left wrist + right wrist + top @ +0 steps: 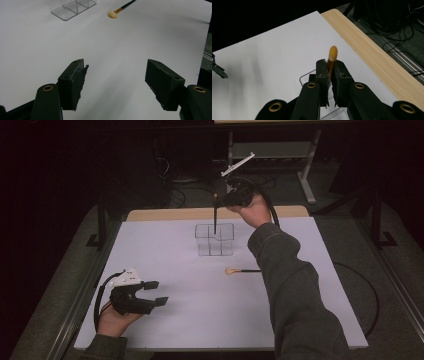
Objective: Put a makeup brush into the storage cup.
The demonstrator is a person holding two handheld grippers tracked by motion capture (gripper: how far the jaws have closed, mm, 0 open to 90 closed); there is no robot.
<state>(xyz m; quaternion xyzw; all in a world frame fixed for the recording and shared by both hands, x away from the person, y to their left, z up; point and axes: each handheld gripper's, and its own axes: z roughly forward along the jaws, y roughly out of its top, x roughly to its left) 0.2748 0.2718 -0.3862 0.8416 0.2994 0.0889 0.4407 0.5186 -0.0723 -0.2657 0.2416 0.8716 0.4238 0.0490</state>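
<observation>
Holding upright brush point(215, 215) over organizer point(215, 240), right tongs point(331, 75) clamped

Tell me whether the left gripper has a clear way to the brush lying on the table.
Probably yes. The left gripper is open and holds nothing, and bare white table lies between it and the brush; the clear organizer stands farther back.

Light falls evenly on the white table point(165, 270), everything beyond the table sinks into near-black, shadows on it stay faint, and all pictures look soft and slightly grainy.
</observation>
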